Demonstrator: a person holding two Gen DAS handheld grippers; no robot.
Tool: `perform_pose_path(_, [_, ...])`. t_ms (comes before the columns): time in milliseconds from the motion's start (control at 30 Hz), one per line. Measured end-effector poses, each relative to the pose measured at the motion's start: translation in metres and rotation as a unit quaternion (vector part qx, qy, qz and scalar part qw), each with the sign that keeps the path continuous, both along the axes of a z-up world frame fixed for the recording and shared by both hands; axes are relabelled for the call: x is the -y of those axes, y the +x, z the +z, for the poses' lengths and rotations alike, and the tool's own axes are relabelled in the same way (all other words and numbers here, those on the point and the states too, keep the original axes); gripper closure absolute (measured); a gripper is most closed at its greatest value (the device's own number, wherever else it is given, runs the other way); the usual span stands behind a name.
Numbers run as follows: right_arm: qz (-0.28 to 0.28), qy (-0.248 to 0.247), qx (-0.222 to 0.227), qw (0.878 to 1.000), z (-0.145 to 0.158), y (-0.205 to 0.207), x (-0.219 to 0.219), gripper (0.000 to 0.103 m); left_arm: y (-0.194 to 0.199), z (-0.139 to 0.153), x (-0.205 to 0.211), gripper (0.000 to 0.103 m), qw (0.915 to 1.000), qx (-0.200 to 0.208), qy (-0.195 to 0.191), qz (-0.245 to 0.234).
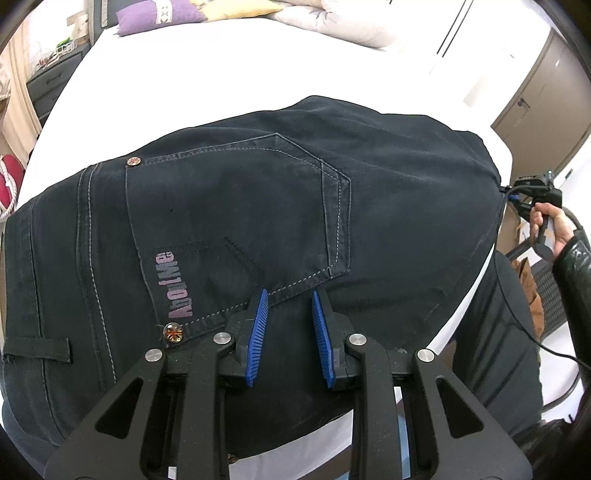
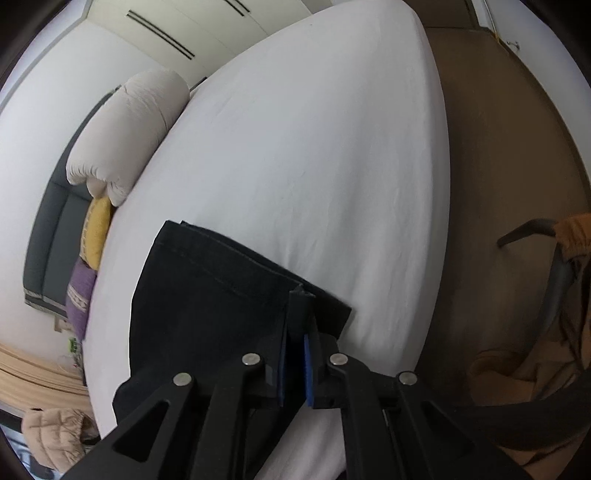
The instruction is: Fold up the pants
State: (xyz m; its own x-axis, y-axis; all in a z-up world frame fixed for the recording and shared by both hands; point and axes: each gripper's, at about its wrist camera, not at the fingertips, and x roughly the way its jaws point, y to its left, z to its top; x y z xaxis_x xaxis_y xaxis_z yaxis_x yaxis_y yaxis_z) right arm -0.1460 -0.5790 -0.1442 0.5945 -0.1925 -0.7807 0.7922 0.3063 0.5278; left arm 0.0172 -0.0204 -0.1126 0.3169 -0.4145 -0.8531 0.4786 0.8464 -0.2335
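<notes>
White bed (image 1: 221,55), grippers (image 1: 290,295) angled down, maybe

A home bedroom. Ahead of the left gripper (image 1: 290,306) lies a white-sheeted bed (image 1: 221,66) with a purple pillow (image 1: 159,16) and rolled duvet (image 1: 332,18) at its far end. A dresser (image 1: 48,85) stands far left, and a wardrobe (image 1: 535,88) to the right.
</notes>
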Motion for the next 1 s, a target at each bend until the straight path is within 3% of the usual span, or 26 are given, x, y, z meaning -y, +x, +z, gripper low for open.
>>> perform_pose_path(33, [0.006,-0.005,-0.006,1.000,0.005,-0.001,-0.001,0.077,0.000,0.000,-0.003,0.079,1.0000,-0.001,-0.004,0.002])
perform_pose_path(67, [0.002,-0.012,-0.031,0.999,0.014,-0.005,-0.005,0.043,-0.001,0.000,-0.005,0.079,1.0000,-0.001,-0.007,0.004])
perform_pose_path(100, [-0.009,-0.018,-0.049,0.999,0.020,-0.011,-0.008,0.034,-0.003,-0.001,-0.005,0.079,0.9999,0.000,-0.009,0.005])
perform_pose_path(133, [-0.018,-0.027,-0.049,0.998,0.029,-0.020,-0.015,0.031,-0.003,-0.001,-0.006,0.079,0.9999,0.002,-0.010,0.005])
perform_pose_path(200, [0.027,-0.024,-0.010,0.999,0.044,-0.032,-0.042,0.031,-0.004,-0.002,-0.010,0.079,0.9999,0.005,-0.013,0.006])
perform_pose_path(267, [0.097,0.024,0.061,0.993,0.049,-0.035,-0.079,0.034,-0.005,-0.002,-0.013,0.079,0.9998,0.006,-0.016,0.008])
perform_pose_path(367, [0.191,0.094,0.136,0.968,0.044,-0.028,-0.141,0.043,-0.007,-0.002,-0.013,0.079,0.9998,0.009,-0.015,0.009])
perform_pose_path(467, [0.249,0.168,0.177,0.937,0.026,-0.007,-0.195,0.051,-0.009,0.000,-0.013,0.079,0.9998,0.010,-0.012,0.010])
perform_pose_path(533, [0.266,0.202,0.177,0.926,0.012,0.009,-0.217,0.051,-0.010,0.000,-0.012,0.079,0.9998,0.011,-0.011,0.009])
perform_pose_path(667, [0.284,0.233,0.155,0.917,-0.006,0.026,-0.243,0.051,-0.011,0.001,-0.015,0.079,0.9997,0.005,-0.019,0.013])
perform_pose_path(1000, [0.288,0.266,0.151,0.908,-0.025,0.038,-0.269,0.051,-0.013,0.001,-0.012,0.079,0.9998,0.011,-0.010,0.012])
